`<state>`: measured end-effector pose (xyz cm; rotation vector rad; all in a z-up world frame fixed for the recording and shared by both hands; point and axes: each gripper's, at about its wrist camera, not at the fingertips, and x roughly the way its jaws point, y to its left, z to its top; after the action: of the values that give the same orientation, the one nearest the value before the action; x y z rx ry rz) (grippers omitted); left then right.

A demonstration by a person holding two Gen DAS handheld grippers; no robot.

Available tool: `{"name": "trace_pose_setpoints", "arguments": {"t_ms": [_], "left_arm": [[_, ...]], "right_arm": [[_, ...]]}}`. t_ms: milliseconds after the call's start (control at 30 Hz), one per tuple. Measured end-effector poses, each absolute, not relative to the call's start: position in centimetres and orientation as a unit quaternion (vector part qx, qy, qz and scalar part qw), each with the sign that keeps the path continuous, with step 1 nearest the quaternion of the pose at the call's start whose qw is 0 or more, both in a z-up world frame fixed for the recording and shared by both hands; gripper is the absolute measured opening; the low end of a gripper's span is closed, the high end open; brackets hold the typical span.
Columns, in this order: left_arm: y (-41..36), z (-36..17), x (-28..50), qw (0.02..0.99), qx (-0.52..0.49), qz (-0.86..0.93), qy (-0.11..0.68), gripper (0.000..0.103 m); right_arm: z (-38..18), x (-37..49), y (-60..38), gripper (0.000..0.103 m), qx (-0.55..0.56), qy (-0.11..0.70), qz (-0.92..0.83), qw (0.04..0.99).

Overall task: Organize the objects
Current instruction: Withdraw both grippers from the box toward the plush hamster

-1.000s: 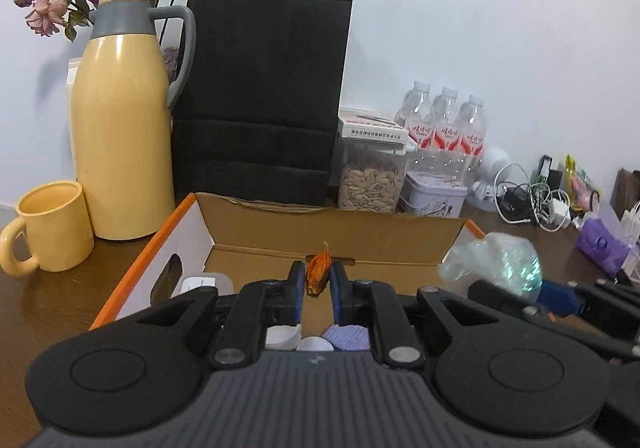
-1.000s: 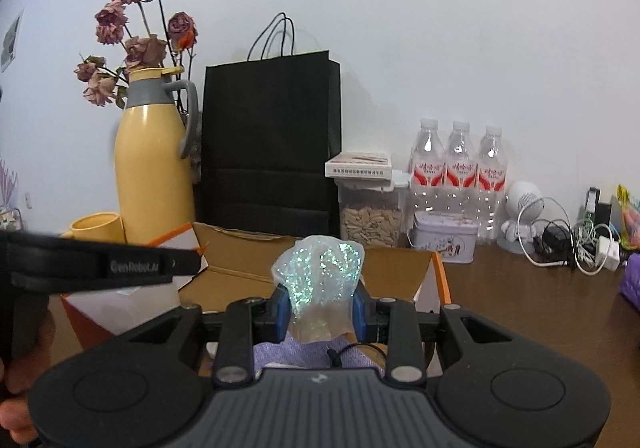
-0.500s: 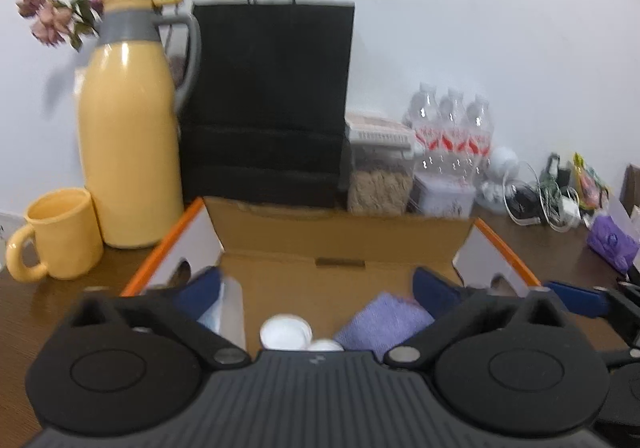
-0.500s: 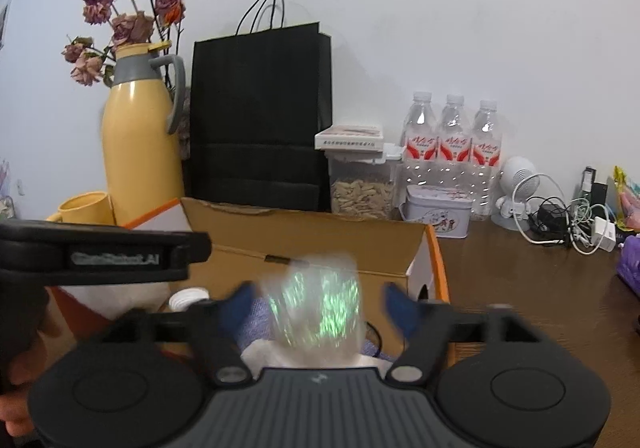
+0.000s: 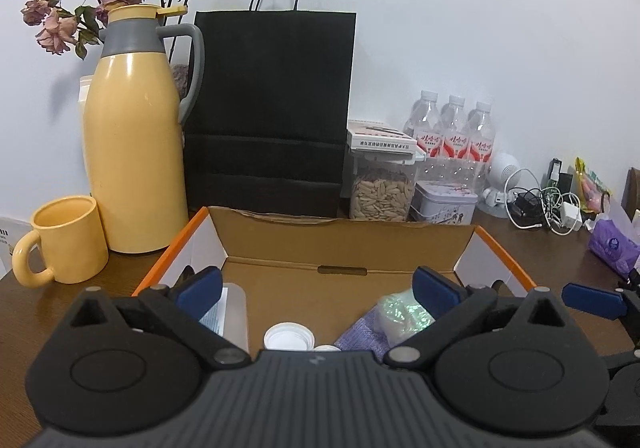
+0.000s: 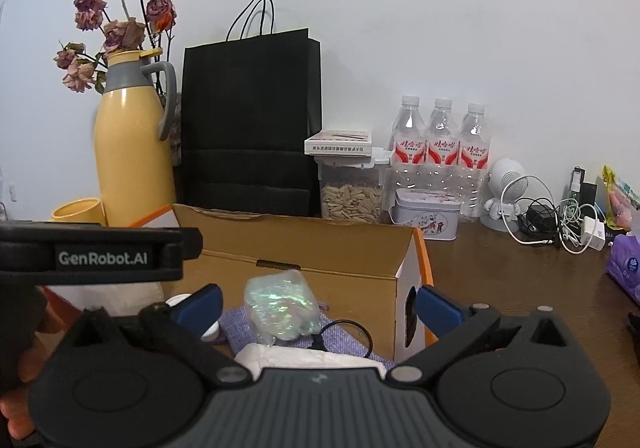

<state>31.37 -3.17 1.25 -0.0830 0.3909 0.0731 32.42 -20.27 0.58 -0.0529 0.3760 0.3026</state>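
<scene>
Both of my tongs are spread wide and gripping nothing. My left tongs (image 5: pixel 316 290) hang over the open cardboard box (image 5: pixel 348 244), pads parted to either side of its floor; my right tongs (image 6: pixel 316 306) hover over the same box from the other side, parted just as wide.

Between and just ahead of my right pads lies the iridescent crinkly packet (image 6: pixel 280 306). It rests on the purple cloth (image 6: pixel 340 340), free of both pads, so I judge it delivered. From the left tongs it shows beside my right-hand pad, low in the box. Below my left tongs I see a white cap (image 5: pixel 289 336) and, toward my left-hand pad, a clear flat case (image 5: pixel 230 312). A white wad (image 6: pixel 308 360) and a thin black cable loop (image 6: pixel 348 332) lie close under my right tongs.

The box is the collecting spot, I take it: small loose things go in, while the yellow thermos (image 5: pixel 134 143), yellow mug (image 5: pixel 64 244), black paper bag (image 5: pixel 268 111) and water bottles (image 6: pixel 440 151) stand beyond it on the table (image 6: pixel 500 280), untouched.

The tangle of chargers (image 6: pixel 560 224) and the purple tissue pack (image 6: pixel 626 264), far off to the right of my right tongs, look like likely candidates still to gather. Lifting clear first seems wise, so the pads do not snag the cable.
</scene>
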Motion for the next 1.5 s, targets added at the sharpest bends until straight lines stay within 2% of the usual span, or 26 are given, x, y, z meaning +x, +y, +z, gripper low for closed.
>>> {"name": "trace_pose_setpoints", "arguments": {"t_ms": [267, 700, 1133, 1500], "left_arm": [[-3.4, 2.8, 30.0, 0.982, -0.036, 0.036, 0.181, 0.103], [-2.2, 5.6, 23.6, 0.986, -0.030, 0.032, 0.158, 0.103], [0.5, 5.8, 17.3, 0.983, -0.030, 0.047, 0.175, 0.103], [2.8, 3.9, 13.6, 0.975, -0.038, 0.060, 0.208, 0.103]], "right_arm": [[1.9, 30.9, -20.4, 0.103, -0.035, 0.178, 0.150, 0.972], [4.6, 25.3, -21.4, 0.103, -0.055, 0.153, 0.161, 0.973], [3.0, 19.2, -22.5, 0.103, -0.063, 0.191, 0.161, 0.966], [0.0, 16.8, -22.8, 0.103, -0.079, 0.238, 0.155, 0.956]]}}
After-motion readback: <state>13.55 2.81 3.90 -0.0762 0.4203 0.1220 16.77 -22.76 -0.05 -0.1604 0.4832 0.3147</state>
